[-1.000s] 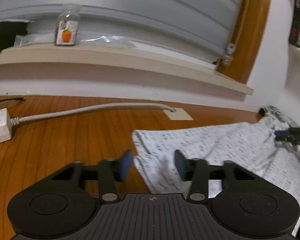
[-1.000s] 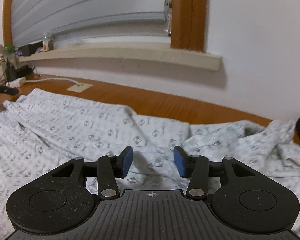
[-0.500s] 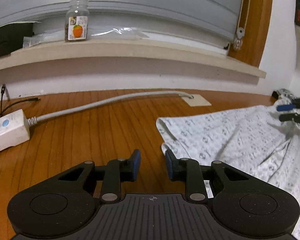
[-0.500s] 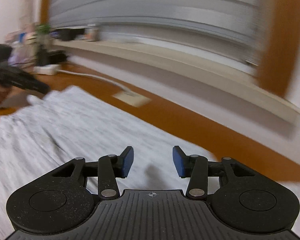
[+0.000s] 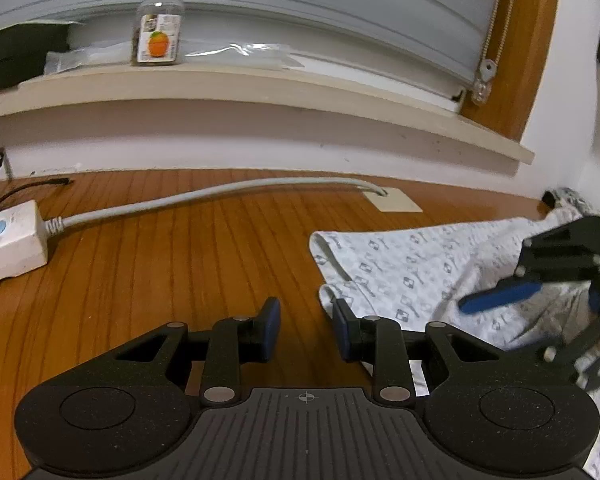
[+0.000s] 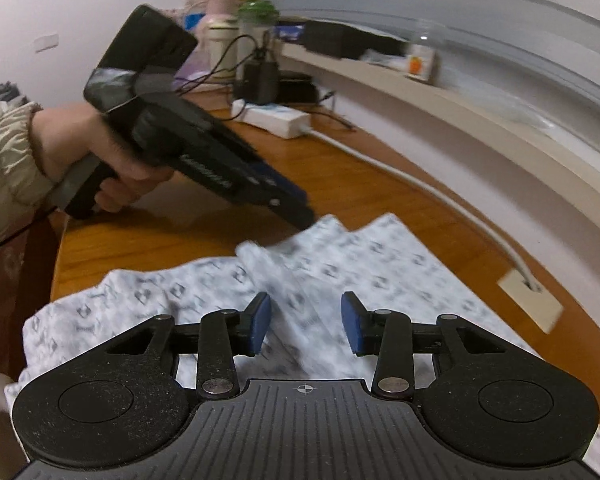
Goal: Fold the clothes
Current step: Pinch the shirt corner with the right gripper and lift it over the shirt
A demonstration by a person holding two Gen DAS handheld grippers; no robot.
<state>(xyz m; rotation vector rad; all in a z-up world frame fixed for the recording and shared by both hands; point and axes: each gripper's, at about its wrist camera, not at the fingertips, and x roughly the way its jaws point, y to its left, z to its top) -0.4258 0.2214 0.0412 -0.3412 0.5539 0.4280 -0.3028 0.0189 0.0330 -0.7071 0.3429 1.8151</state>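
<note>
The patterned garment (image 5: pixel 420 276) lies on the wooden table (image 5: pixel 160 264), its corner just beside your left gripper (image 5: pixel 306 330), whose jaws stand parted around bare wood. Your right gripper (image 6: pixel 305 324) hangs over the cloth's middle, jaws closing, nothing pinched. A white power strip (image 5: pixel 8 240) sits well apart.

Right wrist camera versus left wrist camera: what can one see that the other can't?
Only the right wrist view shows the person's hand and sleeve holding the left tool, plus a black charger and a green-lidded container beyond.

Only the left wrist view shows the blind cord's end and the dark-blue pad of the right tool, whose jaws are closing with no cloth pinched between them.

Both show the patterned white garment, wooden table, white power strip, grey cable, and orange-labelled jar on the sill.
</note>
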